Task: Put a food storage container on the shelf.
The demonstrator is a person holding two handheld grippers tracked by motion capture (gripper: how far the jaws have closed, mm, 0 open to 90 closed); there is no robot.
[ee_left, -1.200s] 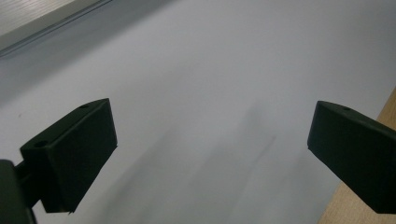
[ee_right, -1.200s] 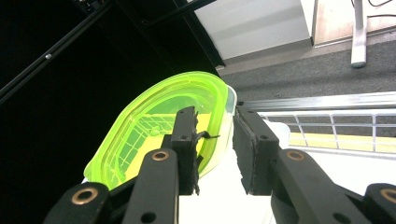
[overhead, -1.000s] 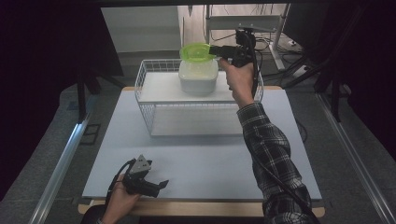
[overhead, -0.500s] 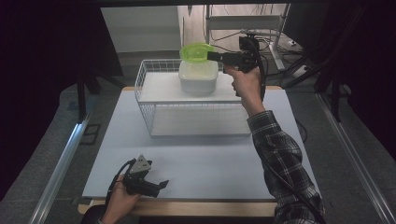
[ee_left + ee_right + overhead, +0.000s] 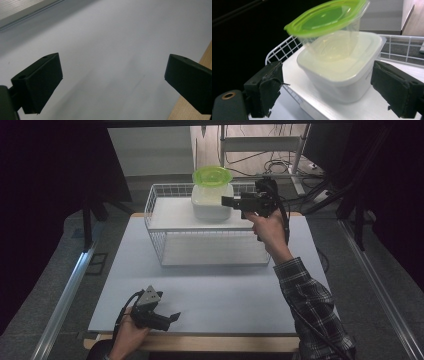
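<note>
The right gripper point(image 5: 227, 201) hangs with its fingers point(image 5: 265, 91) spread wide, just short of the white tub point(image 5: 210, 202), gripping nothing. To do this well, I'd level the hand, centre the tub between the fingers, and close low on its walls without bumping the green-lidded tub point(image 5: 212, 175) perched crooked on top. The white tub is milky, square with rounded corners, and stands on the wire rack point(image 5: 170, 217) on the desk point(image 5: 225, 295). The left gripper point(image 5: 167, 318) rests released near the desk's front edge.
</note>
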